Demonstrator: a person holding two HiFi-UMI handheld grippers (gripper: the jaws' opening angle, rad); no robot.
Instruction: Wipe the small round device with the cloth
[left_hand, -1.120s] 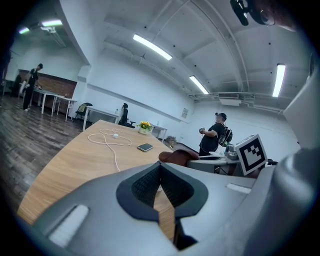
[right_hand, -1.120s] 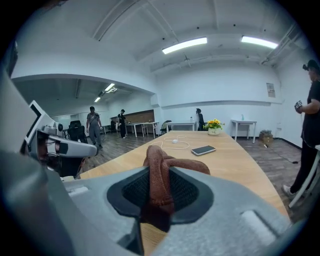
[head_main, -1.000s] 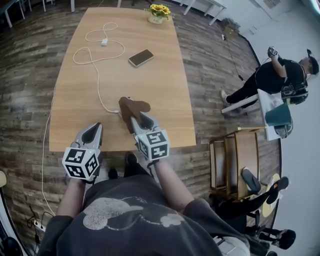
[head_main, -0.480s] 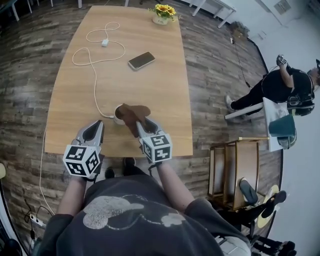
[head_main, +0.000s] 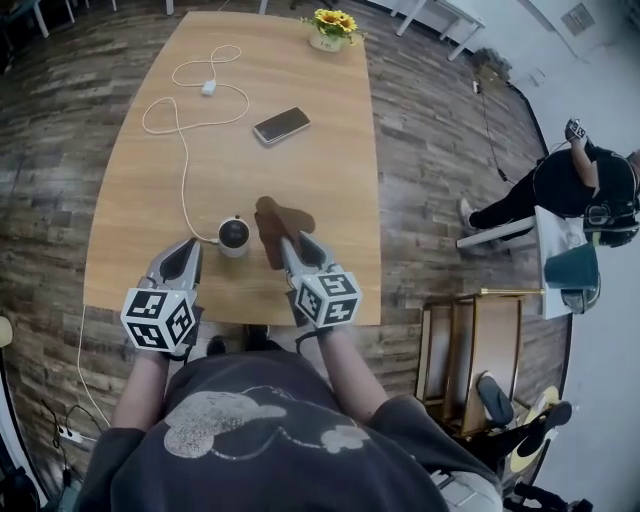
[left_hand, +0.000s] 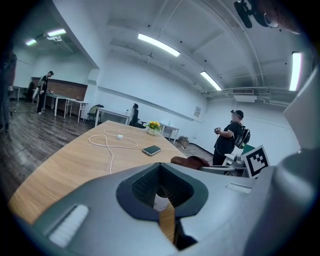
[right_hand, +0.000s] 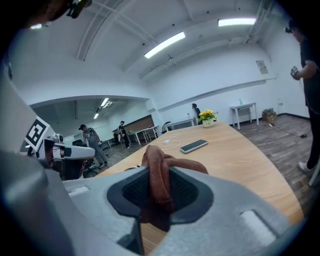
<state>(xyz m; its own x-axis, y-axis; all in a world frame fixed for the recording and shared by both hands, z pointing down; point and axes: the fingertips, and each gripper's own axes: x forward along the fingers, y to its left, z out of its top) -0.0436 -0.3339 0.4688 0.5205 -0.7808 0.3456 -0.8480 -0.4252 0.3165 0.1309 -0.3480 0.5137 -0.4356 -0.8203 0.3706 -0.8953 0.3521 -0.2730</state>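
The right gripper (head_main: 288, 240) pinches a brown cloth (head_main: 282, 217), which lies bunched on the wooden worktop (head_main: 330, 180) just right of the small round device (head_main: 234, 236). The device sits near the worktop's front edge, with a white cable (head_main: 184, 170) running to it. The left gripper (head_main: 188, 248), jaws pressed together on nothing, hovers just left of the device.
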